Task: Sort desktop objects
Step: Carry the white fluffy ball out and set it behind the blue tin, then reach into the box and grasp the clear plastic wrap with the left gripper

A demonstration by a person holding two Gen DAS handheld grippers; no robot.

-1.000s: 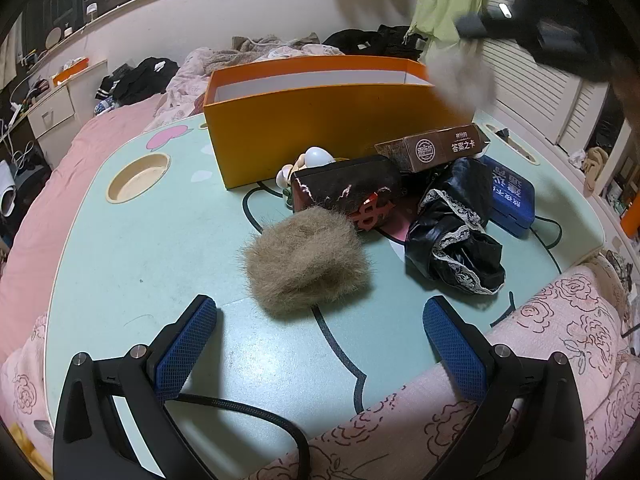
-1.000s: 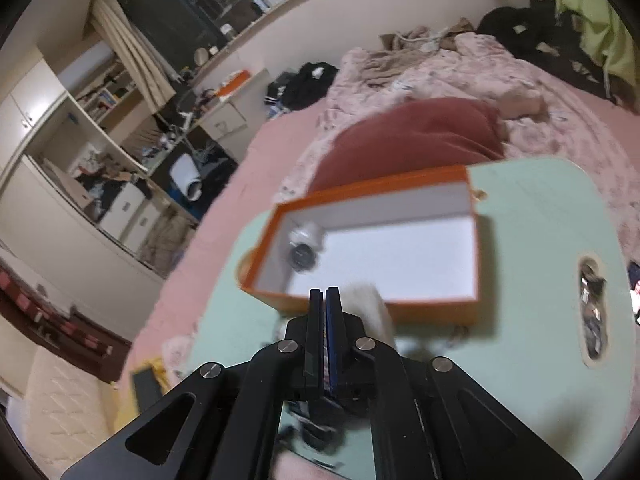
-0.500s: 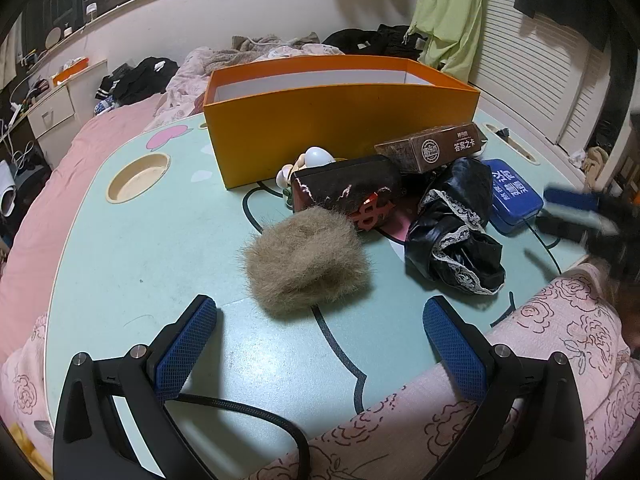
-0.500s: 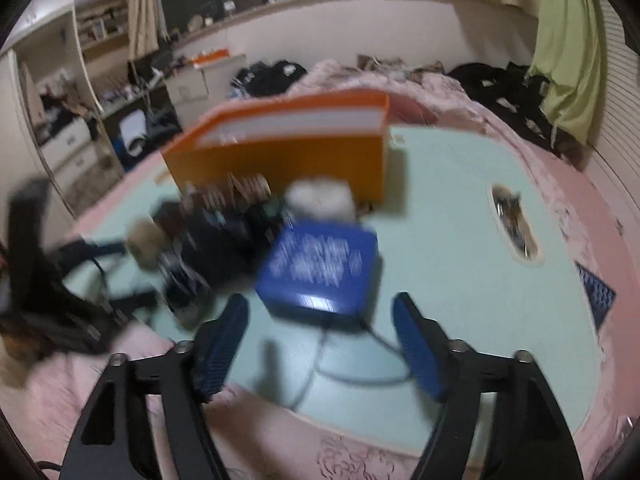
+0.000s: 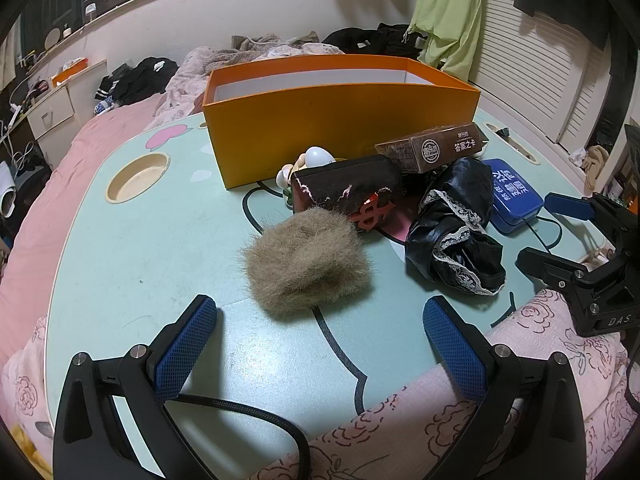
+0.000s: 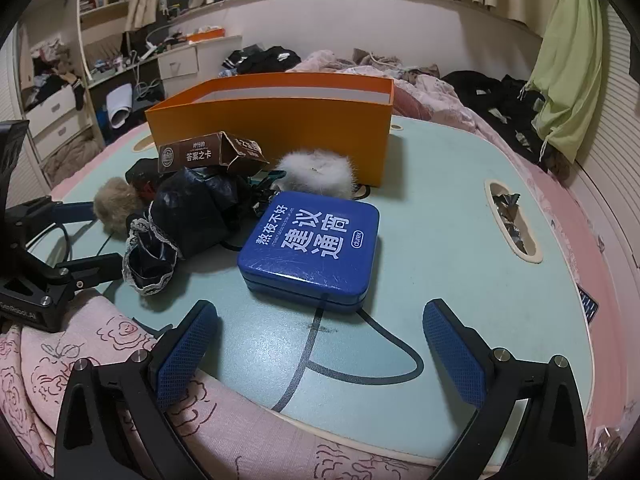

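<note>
Right now your right gripper point(image 6: 320, 356) is opening wide with nothing between its jaws, lined up on the blue tin point(image 6: 312, 248), which lies flat on the table point(image 6: 460, 220) just in front of the orange box point(image 6: 280, 128). Left gripper point(image 5: 320, 356) is also spread wide and empty, sitting short of the brown fur ball point(image 5: 308, 266), which is in front of the box and well apart from the tin. Tin looks rigid, glossy and probably slick; likely light unless it is full. It's about as wide as your opening, so flat-on across the lid is marginal. I'd take it across the two side walls near the close edge, pads low on the seam, and squeeze firmly since painted metal can slide. A dark line runs out from under its near edge; can't tell if that's a cable or the table's print, so watch for drag. Black lace cloth point(image 6: 180, 220) touches the tin's left side and the white fur ball point(image 6: 320, 178) sits between tin and box; both are soft and may snag a finger. Fur balls will crush to nothing, so pinch through the middle. Brown carton point(image 6: 208, 156), beside the box, has an open flap; grip its body, not the flap.
</note>
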